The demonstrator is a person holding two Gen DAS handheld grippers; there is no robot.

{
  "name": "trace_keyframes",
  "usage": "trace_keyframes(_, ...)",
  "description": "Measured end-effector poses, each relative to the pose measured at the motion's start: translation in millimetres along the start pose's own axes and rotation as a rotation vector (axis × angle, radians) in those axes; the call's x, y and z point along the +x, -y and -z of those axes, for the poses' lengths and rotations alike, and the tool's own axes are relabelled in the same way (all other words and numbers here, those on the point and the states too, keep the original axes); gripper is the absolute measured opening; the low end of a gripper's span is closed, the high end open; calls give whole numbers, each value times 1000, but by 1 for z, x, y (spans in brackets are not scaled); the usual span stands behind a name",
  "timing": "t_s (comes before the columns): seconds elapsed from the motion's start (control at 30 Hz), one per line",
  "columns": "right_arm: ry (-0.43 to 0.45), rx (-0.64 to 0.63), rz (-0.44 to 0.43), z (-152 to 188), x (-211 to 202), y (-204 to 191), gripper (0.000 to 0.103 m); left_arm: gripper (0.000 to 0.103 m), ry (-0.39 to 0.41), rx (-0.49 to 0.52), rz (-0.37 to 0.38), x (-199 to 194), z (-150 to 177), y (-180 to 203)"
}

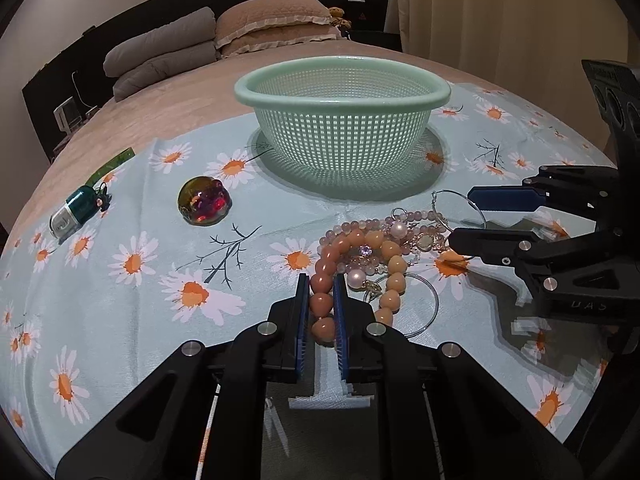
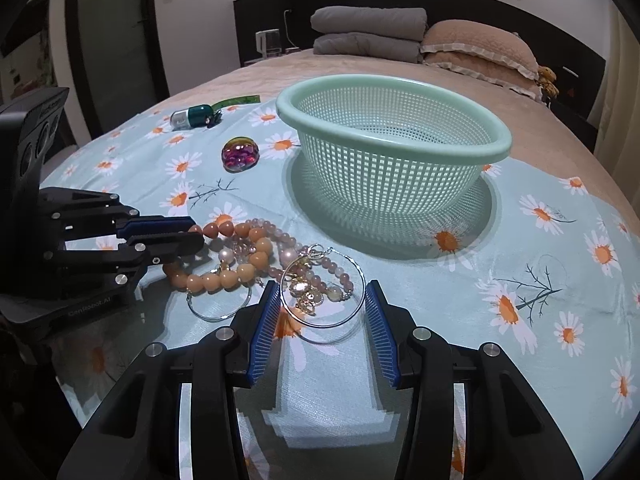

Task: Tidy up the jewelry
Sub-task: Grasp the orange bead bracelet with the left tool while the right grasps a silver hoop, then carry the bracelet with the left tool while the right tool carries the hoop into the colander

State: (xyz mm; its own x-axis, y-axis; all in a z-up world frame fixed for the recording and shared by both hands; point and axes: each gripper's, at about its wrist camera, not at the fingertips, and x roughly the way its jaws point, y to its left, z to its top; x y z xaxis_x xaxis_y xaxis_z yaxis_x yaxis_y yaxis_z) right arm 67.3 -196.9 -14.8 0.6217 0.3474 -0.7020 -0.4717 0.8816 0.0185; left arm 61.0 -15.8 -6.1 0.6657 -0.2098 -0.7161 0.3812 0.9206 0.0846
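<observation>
A bed (image 2: 248, 76) with a beige cover carries a pale blue daisy cloth (image 2: 540, 248). On the cloth stand a mint basket (image 2: 394, 128), empty, and nearer the front a tangled heap of bead bracelets (image 1: 360, 256) and wire hoops (image 2: 322, 292). To the left lie an iridescent dome (image 1: 204, 200) and a green-and-silver capsule (image 1: 76, 210) with a green strap. Grey and beige pillows (image 2: 476, 52) lie at the head.

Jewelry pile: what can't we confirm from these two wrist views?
- Right tool: right wrist view, hoop earring sits between the fingers; pad contact unclear.
- Orange bead bracelet: left wrist view, its near end hidden behind the left tool.
- Pile: both views, strands tangled; piece count unclear.
- Basket: left wrist view, rim hides the floor.
</observation>
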Motion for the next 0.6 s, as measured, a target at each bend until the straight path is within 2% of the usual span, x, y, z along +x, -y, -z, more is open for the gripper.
trace_keyframes(0.33,62,-7,-12,-5,-33,5,41,12,114,56,47,-47,-29,11)
trace_keyframes(0.5,111,-16,1,-13,-55,8,41,12,181,106,25,-71,-52,15)
trace_keyframes(0.6,133,-36,31,-29,-68,7,41,12,208,107,19,-82,-67,6)
